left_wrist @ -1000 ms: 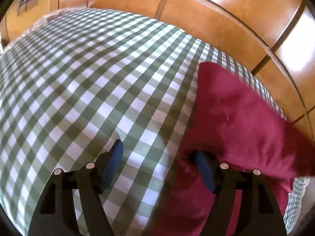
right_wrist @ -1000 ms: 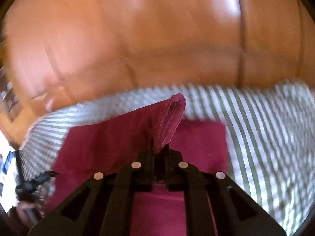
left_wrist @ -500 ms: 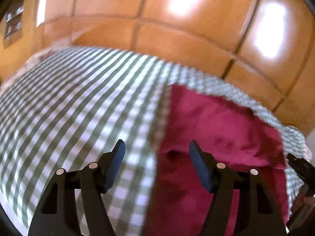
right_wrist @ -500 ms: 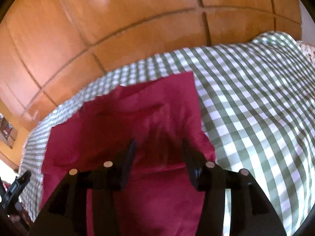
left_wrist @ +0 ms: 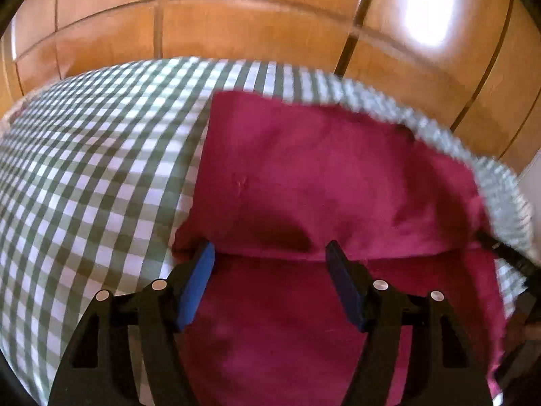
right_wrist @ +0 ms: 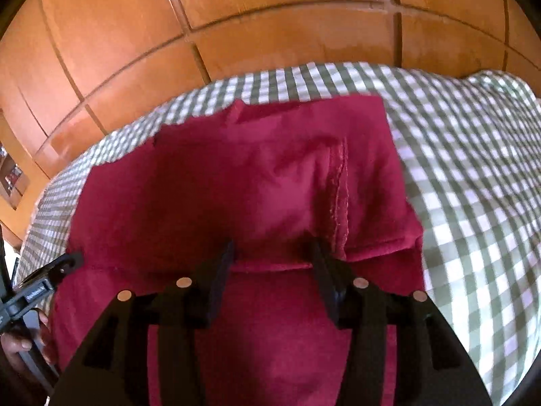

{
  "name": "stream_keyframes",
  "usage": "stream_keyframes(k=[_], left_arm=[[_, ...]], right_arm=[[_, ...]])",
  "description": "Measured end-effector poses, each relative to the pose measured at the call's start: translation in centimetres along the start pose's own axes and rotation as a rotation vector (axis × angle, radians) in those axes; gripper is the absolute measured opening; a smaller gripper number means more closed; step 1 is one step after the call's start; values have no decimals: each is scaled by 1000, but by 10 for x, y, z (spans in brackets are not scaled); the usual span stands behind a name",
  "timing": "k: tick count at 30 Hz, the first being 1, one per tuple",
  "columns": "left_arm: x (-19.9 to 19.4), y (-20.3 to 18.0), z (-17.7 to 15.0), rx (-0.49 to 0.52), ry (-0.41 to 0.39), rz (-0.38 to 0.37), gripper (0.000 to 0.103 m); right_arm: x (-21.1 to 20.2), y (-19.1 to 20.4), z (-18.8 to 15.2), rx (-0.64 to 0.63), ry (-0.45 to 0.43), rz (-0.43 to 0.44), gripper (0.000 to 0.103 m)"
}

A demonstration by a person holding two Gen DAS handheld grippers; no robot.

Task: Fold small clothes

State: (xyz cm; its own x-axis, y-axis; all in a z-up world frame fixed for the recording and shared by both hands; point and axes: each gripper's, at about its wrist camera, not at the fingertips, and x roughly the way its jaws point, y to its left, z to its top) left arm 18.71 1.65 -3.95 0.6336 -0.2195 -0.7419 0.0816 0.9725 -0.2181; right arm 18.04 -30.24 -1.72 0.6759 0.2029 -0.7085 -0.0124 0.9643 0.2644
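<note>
Checked green tablecloth (left_wrist: 84,176) carries the red garment (left_wrist: 321,176), folded once. From the left view, the left gripper (left_wrist: 270,264) hangs spread above the fold edge, empty. From the right view, the right gripper (right_wrist: 272,257) is opening, nothing pinched; better to flatten the crease before regripping.

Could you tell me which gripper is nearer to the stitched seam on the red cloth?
Right. The right gripper, jaws opening with nothing pinched, sits just beside the stitched seam of the red cloth. The left gripper hovers open near the cloth's opposite edge.
</note>
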Motion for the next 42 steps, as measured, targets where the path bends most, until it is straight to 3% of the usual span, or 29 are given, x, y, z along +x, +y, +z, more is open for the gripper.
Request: stream_keyframes(k=[3,6,10,13,15,16,18,21,23,25,29,30,32,34,42], left_arm=[[-17,-2,15,9,-78,-17,67],[-12,-5,40,10,-105,-13,67],[21,-3,71,-10,-82,10,67],[61,12,79,-53,-7,65,67],[89,25,74,-87,70,104,67],[93,28,71,-91,59,112,77],[93,34,66,-109,41,97,78],[80,36,62,-120,34,122,78],[57,31,54,-106,-4,140,78],[40,26,42,-72,-29,129,78],[27,15,6,23,-9,155,78],[32,14,-1,45,14,187,79],[39,21,-3,-4,49,178,79],[32,25,1,-57,51,174,79],[-12,13,-27,8,9,155,79]], right_arm=[[-6,7,6,0,-29,31,56],[5,15,15,-6,-25,28,56],[37,11,26,9,22,-16,56],[61,4,28,16,51,-63,55],[70,1,26,11,38,-61,56],[73,2,24,-7,18,-70,58],[74,6,23,-26,8,-88,58],[66,11,25,-51,24,-105,61],[46,17,22,-78,-8,-95,74],[27,21,13,-89,-37,-81,79],[17,14,-18,-49,3,-33,85],[22,12,-25,-50,30,-44,85],[33,13,-36,-63,79,-74,85],[29,15,-39,-72,63,-77,85],[-12,5,-66,-26,35,-50,88]])
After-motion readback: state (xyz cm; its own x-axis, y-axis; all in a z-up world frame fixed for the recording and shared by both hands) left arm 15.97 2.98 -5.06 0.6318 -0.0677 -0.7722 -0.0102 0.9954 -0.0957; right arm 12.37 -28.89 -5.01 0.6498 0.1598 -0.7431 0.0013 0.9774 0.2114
